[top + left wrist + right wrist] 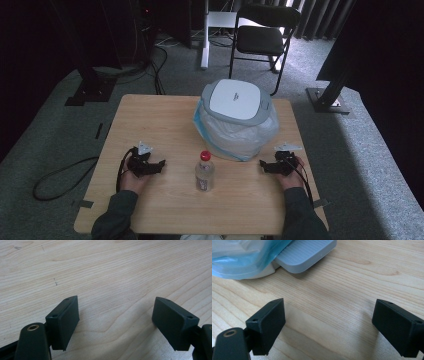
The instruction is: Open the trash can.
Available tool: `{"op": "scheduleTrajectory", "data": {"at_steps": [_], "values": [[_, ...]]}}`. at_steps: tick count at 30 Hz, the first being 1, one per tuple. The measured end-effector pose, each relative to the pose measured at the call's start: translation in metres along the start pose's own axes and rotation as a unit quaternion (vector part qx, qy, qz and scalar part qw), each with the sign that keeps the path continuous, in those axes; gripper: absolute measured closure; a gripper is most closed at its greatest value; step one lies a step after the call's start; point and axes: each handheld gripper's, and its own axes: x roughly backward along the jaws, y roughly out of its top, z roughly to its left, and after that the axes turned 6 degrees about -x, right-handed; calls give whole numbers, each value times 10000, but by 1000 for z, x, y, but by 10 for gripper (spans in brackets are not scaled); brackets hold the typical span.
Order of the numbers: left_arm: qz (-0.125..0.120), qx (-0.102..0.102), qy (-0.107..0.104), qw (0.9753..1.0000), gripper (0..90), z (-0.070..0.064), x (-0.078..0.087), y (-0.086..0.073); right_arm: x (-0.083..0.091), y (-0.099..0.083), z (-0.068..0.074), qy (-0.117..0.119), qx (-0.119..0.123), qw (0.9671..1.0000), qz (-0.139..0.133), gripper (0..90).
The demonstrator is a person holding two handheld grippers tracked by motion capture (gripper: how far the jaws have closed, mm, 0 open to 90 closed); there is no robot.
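Dark green-grey long sleeves on both forearms, left tool (159, 165) black with a grey three-cornered plate and trailing black cable, right tool (264, 165) matching, blocky matte black pads (65, 322) with small screw holes, brass-coloured pivot pin

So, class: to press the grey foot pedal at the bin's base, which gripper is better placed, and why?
Probably the right gripper. Its view shows the pedal just ahead of its open jaws, while the left gripper faces bare table, beyond the bottle.
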Motion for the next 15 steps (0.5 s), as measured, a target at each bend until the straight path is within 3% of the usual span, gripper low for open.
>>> {"op": "scheduleTrajectory", "data": {"at_steps": [6,10,15], "values": [[7,1,-1,10000,220,0,0,0,1,0,0,-32,-55,10000,-31,134],[6,2,-1,10000,220,0,0,0,2,-1,-2,-51,-68,9999,-83,203],[8,2,5,10000,220,0,0,0,9,1,-8,-111,-137,9998,-73,665]]}}
